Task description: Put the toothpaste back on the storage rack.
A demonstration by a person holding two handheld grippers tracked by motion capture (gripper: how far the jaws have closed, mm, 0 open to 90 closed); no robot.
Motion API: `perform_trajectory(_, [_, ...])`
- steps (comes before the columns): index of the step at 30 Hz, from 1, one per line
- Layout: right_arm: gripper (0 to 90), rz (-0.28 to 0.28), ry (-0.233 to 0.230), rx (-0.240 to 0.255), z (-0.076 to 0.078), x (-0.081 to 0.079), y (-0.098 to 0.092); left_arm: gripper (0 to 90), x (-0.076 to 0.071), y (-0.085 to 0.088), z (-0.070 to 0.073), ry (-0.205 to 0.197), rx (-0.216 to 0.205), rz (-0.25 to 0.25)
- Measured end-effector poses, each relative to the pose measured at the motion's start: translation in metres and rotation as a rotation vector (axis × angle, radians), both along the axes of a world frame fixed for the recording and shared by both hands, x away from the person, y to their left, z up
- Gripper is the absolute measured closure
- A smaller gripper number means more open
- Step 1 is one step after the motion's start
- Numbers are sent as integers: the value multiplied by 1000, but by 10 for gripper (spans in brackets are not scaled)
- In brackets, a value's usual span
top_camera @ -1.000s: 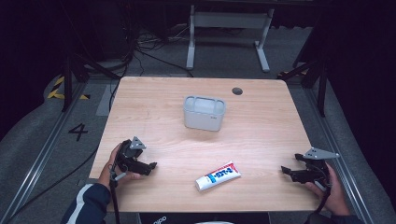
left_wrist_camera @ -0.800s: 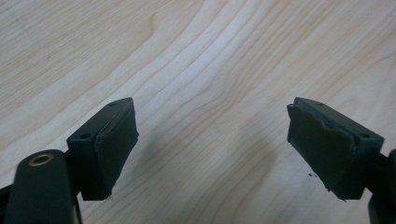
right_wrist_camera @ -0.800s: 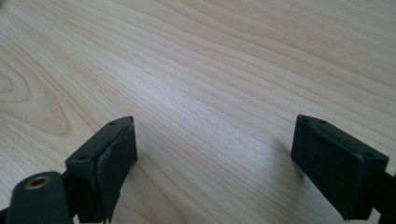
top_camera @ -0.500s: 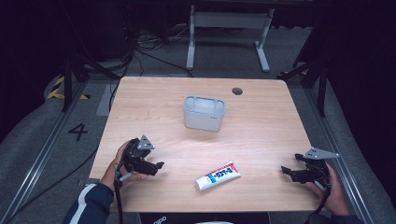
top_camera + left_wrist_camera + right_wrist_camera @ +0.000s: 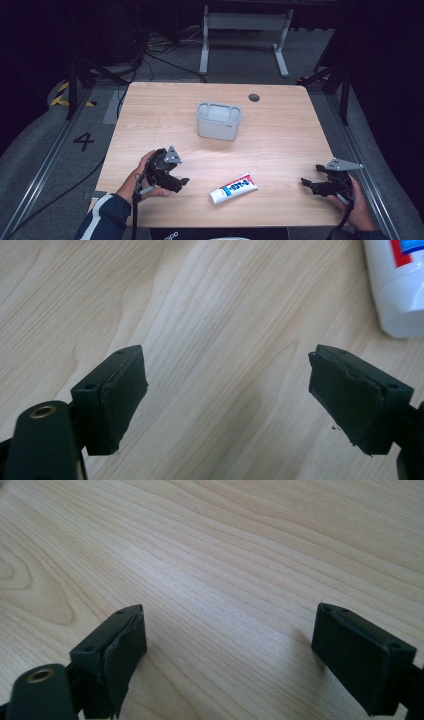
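A white toothpaste tube (image 5: 233, 188) with blue and red print lies near the table's front edge, its cap end toward the left. Its white end (image 5: 397, 285) shows at the top right of the left gripper view. My left gripper (image 5: 182, 182) is open, low over the wood just left of the tube, with nothing between its jaws (image 5: 227, 400). At the front right corner my right gripper (image 5: 306, 184) is open over bare wood (image 5: 230, 650), well apart from the tube. A grey open box (image 5: 219, 120) stands mid-table, farther back.
The wooden table (image 5: 280, 135) has a small dark round hole (image 5: 254, 97) near its back edge. Beyond it are a white metal frame (image 5: 245, 30), cables and dark stands on the grey floor. A "4" (image 5: 83, 141) is marked on the floor at left.
My left gripper has moved right and slightly forward toward the toothpaste tube. The right gripper has stayed where it was.
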State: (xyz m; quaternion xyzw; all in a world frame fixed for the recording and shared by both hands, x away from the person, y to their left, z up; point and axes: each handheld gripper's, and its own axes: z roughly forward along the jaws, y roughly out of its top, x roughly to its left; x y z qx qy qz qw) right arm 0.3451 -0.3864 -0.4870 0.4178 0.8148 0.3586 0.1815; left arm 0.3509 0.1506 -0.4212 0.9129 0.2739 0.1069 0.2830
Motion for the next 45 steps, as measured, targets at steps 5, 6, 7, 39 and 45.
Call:
perform_trajectory(5, [146,0,0,0,0,0,0,162,-2,-19,6,-2,13,-51])
perform_trajectory(6, [146,0,0,0,0,0,0,164,-2,-23,6,-5,15,-59])
perform_trajectory(7, [146,0,0,0,0,0,0,168,-2,-27,7,1,17,-66])
perform_trajectory(39, [146,0,-1,0,0,0,0,178,-4,-119,5,34,105,-273])
perform_trajectory(45, [146,0,0,0,0,0,0,178,0,-136,-2,57,123,-297])
